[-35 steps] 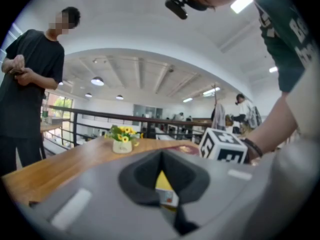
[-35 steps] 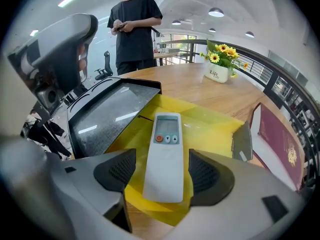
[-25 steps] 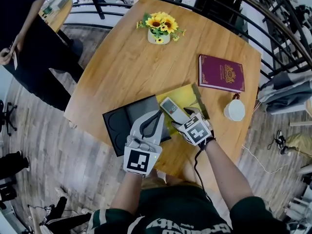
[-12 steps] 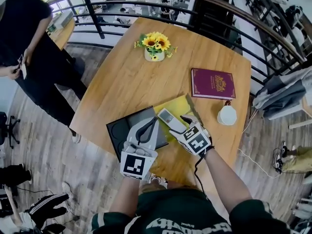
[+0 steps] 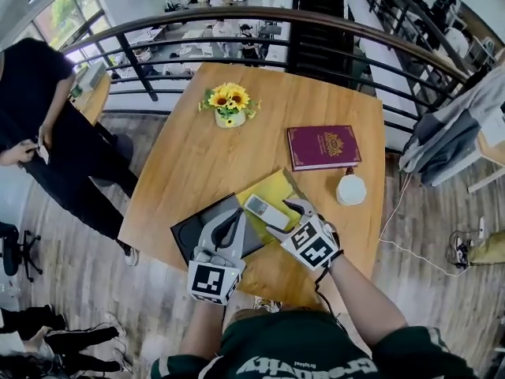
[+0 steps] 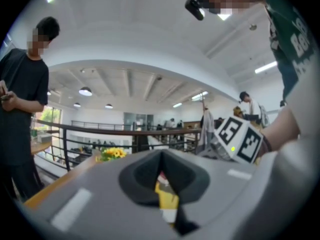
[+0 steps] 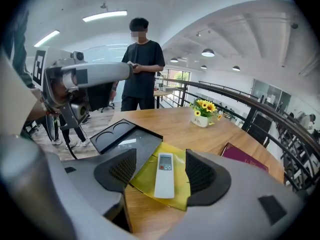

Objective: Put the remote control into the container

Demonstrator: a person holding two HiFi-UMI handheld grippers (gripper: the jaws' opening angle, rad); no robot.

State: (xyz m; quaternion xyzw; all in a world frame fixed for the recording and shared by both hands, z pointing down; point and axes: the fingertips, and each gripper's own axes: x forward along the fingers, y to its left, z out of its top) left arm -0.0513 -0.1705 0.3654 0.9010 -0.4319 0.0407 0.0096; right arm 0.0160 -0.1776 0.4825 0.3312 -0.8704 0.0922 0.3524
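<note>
**Right jaws straddle remote, grasp not closed yet**

Remote control [image 7: 164,176] lies flat on a yellow sheet [image 7: 143,178] on the wooden surface [image 5: 205,156], button end pointing away from the person. It is not in the container. The container, a black tray [image 7: 119,136] with two round recesses, sits just beside the sheet on the left, and the sheet's edge seems to overlap its corner.

Right hand-held gripper [image 5: 282,219] is wide open, one jaw on each long side of the remote. Gaps show on both sides, so nothing is gripped. It lines up along the remote's length, probably so the pads close across the narrow width.

Left hand-held gripper [image 6: 161,159] has its jaws pressed together with nothing between them; only a slit of yellow shows through. It hovers over the tray's near side, tips toward the sheet. It looks parked, or perhaps ready to steady the tray; can't say which.

Judgement: pre-grasp stage. Next comes lowering, closing on the remote's sides, lifting, and a short move left to the tray. Risks: the remote is low and flat, so the jaws may scrape the sheet or drag it, and smooth plastic could slip.

Sunflower pot [image 5: 229,106], maroon book [image 5: 323,146] and white cup [image 5: 351,189] are well apart and not involved.
</note>
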